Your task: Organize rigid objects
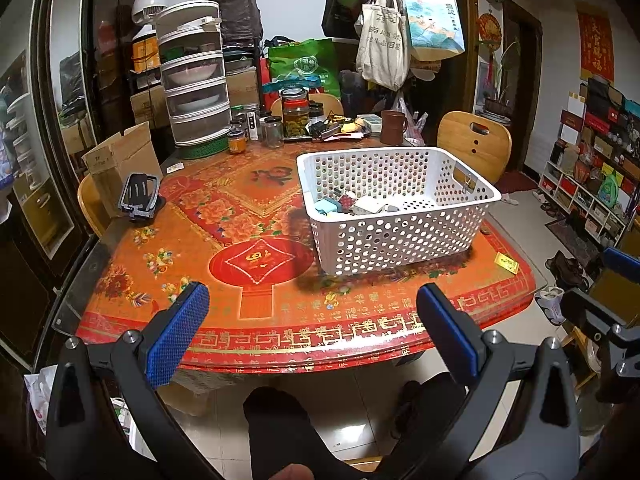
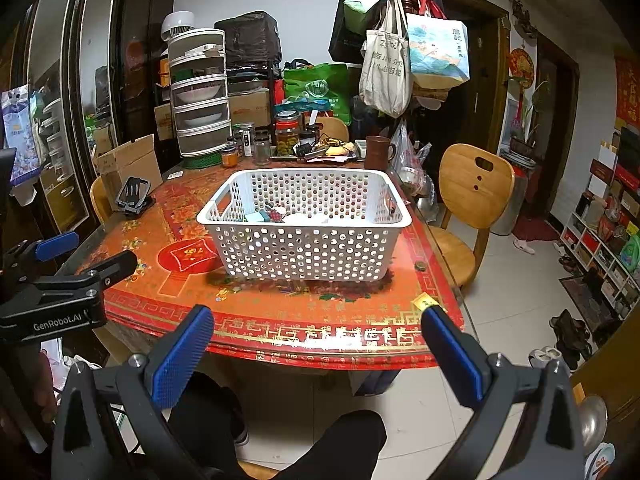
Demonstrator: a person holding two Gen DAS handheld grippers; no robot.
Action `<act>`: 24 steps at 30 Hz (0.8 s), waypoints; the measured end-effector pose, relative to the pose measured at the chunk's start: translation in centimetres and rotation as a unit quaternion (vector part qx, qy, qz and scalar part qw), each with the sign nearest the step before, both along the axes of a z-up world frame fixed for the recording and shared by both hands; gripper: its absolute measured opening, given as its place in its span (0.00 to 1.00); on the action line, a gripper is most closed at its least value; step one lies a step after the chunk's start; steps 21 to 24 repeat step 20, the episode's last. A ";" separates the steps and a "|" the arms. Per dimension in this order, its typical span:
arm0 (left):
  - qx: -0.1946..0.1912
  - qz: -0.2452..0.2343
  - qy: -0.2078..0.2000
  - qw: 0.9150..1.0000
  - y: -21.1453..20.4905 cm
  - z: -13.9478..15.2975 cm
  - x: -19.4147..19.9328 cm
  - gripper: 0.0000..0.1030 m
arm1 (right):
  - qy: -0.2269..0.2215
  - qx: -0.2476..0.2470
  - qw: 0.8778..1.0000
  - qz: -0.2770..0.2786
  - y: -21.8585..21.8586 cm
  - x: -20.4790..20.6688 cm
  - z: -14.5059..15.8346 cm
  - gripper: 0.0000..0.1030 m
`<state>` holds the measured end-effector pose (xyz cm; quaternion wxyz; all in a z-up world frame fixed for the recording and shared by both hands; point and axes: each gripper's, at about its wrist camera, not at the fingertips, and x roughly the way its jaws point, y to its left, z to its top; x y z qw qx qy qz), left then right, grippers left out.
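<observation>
**Cluttered dining room, both grippers spread and empty off the table's near edge**

Crowded room: dark cabinet at 9 o'clock, coat rack with tote bags [image 1: 382, 46] at 12, shelving with boxes at 3. Red-orange patterned table [image 1: 256, 216] fills the middle of both views.

Left to right on the table, left wrist view: open cardboard box [image 1: 120, 160] at 10 o'clock off the table edge; black phone stand [image 1: 138, 196] just beside it on the table; stacked clear food cover tower [image 1: 196, 80] at 11; small jars [image 1: 272, 130] and a pickle jar [image 1: 295, 112] near 12; brown mug [image 1: 392, 127] at 12–1. White perforated basket [image 1: 396, 204] sits right of center at about 1–2 o'clock, holding several small rigid objects [image 1: 360, 204] on its floor, too jumbled to name. Small yellow item [image 1: 506, 263] lies on the table near the basket's right corner at 3. Wooden chair [image 1: 474, 144] behind the basket.

Left gripper [image 1: 312, 304]: fingers spread wide, nothing between, hovering off the near edge. Right gripper [image 2: 316, 328]: fingers spread wide, empty, also off the near edge; basket [image 2: 304, 232] sits at its 12 o'clock. Left gripper shows at 9 o'clock in the right wrist view.
</observation>
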<state>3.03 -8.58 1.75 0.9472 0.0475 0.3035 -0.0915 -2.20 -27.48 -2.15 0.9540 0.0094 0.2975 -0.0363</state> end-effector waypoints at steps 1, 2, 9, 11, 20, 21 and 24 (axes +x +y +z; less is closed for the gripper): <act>0.000 0.001 0.001 1.000 0.1 0.0 0.1 0.99 | 0.000 0.000 1.000 0.000 0.0 0.0 0.0 1.00; 0.000 0.001 0.001 1.000 0.1 0.1 0.2 1.00 | 0.000 0.000 1.000 0.000 0.0 0.0 0.0 1.00; 0.003 -0.002 0.001 1.000 0.2 0.0 0.1 1.00 | 0.001 0.000 1.000 0.000 0.0 0.0 0.0 1.00; 0.002 -0.003 0.002 1.000 0.2 0.0 0.1 1.00 | 0.001 0.000 1.000 0.000 0.0 0.0 0.0 1.00; 0.000 -0.007 -0.013 1.000 -0.3 0.5 -0.4 0.99 | 0.000 0.000 1.000 0.000 0.0 0.0 0.1 1.00; 0.000 -0.007 -0.013 1.000 -0.3 0.5 -0.4 0.99 | 0.000 0.000 1.000 0.000 0.0 0.0 0.1 1.00; 0.000 -0.007 -0.013 1.000 -0.3 0.5 -0.4 0.99 | 0.000 0.000 1.000 0.000 0.0 0.0 0.1 1.00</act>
